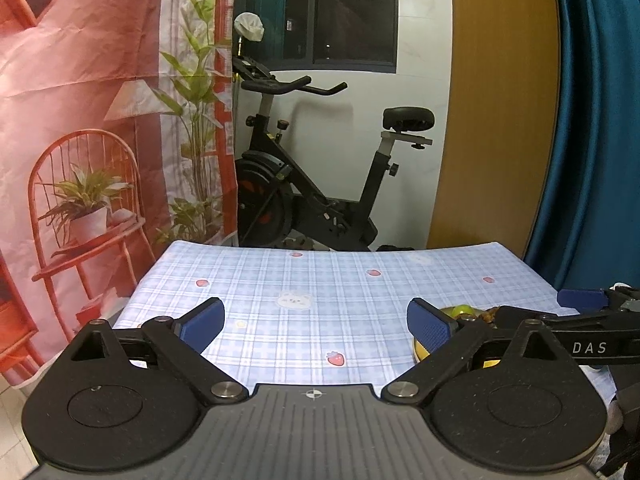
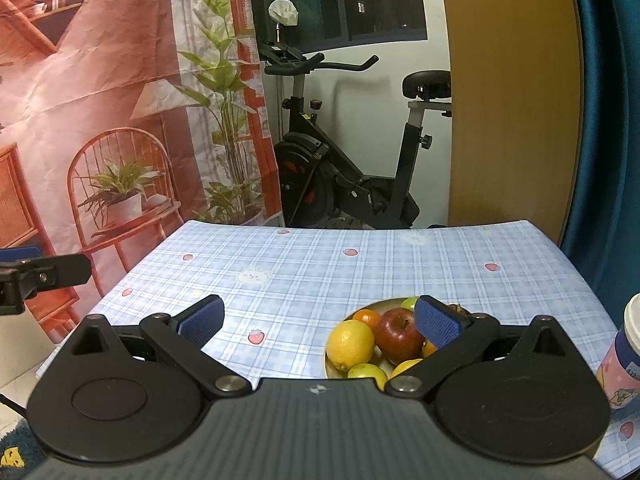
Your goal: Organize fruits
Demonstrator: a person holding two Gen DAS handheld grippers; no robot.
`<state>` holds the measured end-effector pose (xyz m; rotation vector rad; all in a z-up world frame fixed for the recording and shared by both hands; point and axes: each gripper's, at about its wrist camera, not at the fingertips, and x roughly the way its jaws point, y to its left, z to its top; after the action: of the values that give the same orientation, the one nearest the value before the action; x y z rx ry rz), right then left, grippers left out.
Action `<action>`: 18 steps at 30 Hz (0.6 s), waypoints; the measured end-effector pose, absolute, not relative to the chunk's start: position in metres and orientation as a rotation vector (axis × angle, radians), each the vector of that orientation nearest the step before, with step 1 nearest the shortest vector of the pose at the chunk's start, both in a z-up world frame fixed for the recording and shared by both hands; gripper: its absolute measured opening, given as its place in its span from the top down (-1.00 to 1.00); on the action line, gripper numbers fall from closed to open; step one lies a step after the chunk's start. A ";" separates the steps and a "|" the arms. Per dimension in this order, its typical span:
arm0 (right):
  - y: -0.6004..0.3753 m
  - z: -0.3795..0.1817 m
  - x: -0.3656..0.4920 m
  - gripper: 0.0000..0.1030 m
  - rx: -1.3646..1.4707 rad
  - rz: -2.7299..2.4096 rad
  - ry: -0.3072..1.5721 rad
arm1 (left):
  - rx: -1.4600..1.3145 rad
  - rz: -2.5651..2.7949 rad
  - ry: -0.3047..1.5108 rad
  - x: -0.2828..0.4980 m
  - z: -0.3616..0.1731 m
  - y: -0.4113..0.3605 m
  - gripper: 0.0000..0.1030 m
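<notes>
A metal plate (image 2: 334,370) of fruit sits on the blue checked tablecloth (image 2: 320,272) in the right wrist view. It holds a red apple (image 2: 398,336), a big lemon (image 2: 350,344), an orange (image 2: 368,317), a green fruit (image 2: 409,303) and smaller yellow fruits (image 2: 367,372). My right gripper (image 2: 320,326) is open above the cloth; its right finger hides part of the plate. My left gripper (image 1: 316,326) is open and empty over bare cloth. Bits of the fruit (image 1: 460,311) peek past its right finger, and the other gripper (image 1: 580,322) reaches in from the right.
A pink and blue cup with a white lid (image 2: 626,354) stands at the table's right edge. Beyond the far edge are an exercise bike (image 2: 352,152), a printed backdrop (image 2: 100,120), a wooden panel (image 2: 508,100) and a blue curtain (image 2: 608,120).
</notes>
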<state>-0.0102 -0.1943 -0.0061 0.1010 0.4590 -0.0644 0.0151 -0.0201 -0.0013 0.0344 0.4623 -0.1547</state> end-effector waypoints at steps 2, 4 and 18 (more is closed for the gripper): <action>-0.193 -0.006 -0.011 -1.00 0.097 -0.064 0.458 | 0.029 -0.151 0.462 0.016 -0.002 -0.019 -0.92; -0.193 -0.006 -0.010 -1.00 0.097 -0.060 0.457 | 0.025 -0.145 0.462 0.016 -0.002 -0.019 -0.92; -0.193 -0.006 -0.010 -1.00 0.096 -0.060 0.456 | 0.017 -0.122 0.452 0.011 -0.002 -0.023 -0.92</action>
<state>-0.0105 -0.1932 -0.0056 0.0959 0.4561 -0.0600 0.0115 -0.0230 -0.0019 0.0169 0.4522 -0.1223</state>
